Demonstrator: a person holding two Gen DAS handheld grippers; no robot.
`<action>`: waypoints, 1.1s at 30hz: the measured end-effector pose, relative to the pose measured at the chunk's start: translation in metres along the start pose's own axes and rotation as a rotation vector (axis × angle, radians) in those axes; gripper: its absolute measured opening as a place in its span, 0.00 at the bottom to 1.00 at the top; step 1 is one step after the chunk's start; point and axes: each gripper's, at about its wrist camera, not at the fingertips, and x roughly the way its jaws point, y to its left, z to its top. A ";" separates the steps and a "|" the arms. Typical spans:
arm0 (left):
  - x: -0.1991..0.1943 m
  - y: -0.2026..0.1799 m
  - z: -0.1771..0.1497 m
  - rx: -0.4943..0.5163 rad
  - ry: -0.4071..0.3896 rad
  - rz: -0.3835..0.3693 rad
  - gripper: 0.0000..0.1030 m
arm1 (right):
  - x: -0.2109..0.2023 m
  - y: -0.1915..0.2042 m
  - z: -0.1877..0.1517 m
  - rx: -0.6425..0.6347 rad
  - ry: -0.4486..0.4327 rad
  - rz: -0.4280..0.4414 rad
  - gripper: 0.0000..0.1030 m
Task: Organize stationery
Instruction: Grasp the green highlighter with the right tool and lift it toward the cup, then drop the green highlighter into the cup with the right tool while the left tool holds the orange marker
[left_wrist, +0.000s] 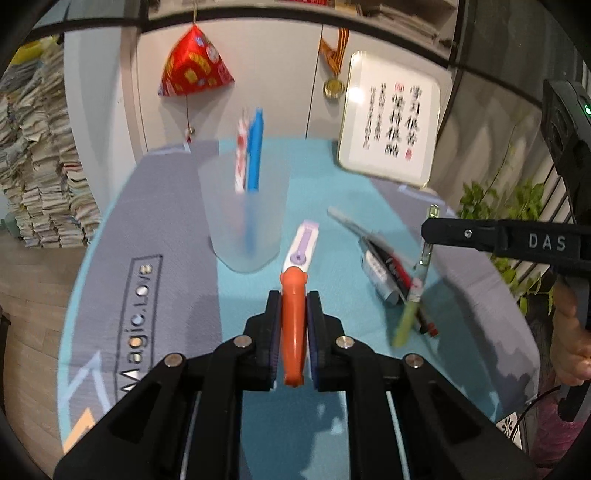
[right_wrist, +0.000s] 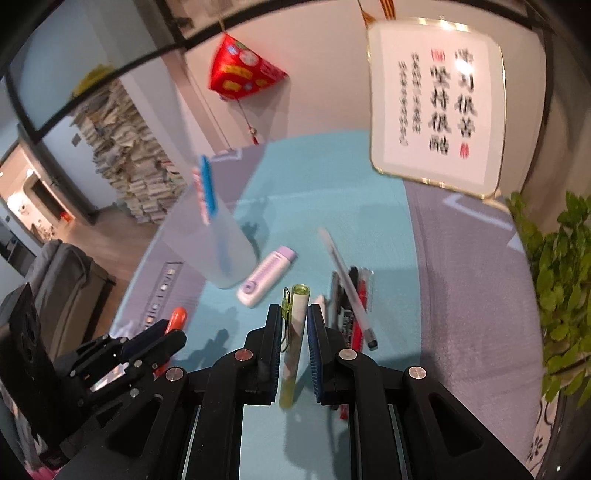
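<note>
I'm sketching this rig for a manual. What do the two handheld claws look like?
Both are matte black linkages with round silver pivot pins and blue ribbed pads. The left claw matches the right claw, whose finger reads "DAS" in the left view, with a green light on its body.

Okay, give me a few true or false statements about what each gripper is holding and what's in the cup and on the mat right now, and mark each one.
1. The left gripper has its jaws closed on an orange pen. True.
2. The right gripper is empty. False: it holds a yellow-green pen between its jaws.
3. The frosted cup stands upright with a blue pen and a red-and-white one in it. True.
4. The purple-and-white eraser is inside the cup. False: it lies on the teal mat beside the cup.
5. Several pens lie loose on the mat. True.
6. The framed calligraphy lies flat on the mat. False: it stands upright at the back.
</note>
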 end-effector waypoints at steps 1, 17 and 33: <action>-0.004 0.000 0.001 -0.003 -0.011 0.001 0.11 | -0.006 0.004 0.000 -0.011 -0.016 0.002 0.14; -0.031 0.034 -0.008 -0.092 -0.065 0.025 0.11 | -0.061 0.068 0.045 -0.135 -0.201 0.011 0.14; -0.043 0.066 -0.012 -0.141 -0.098 0.042 0.11 | -0.021 0.107 0.094 -0.160 -0.211 -0.041 0.14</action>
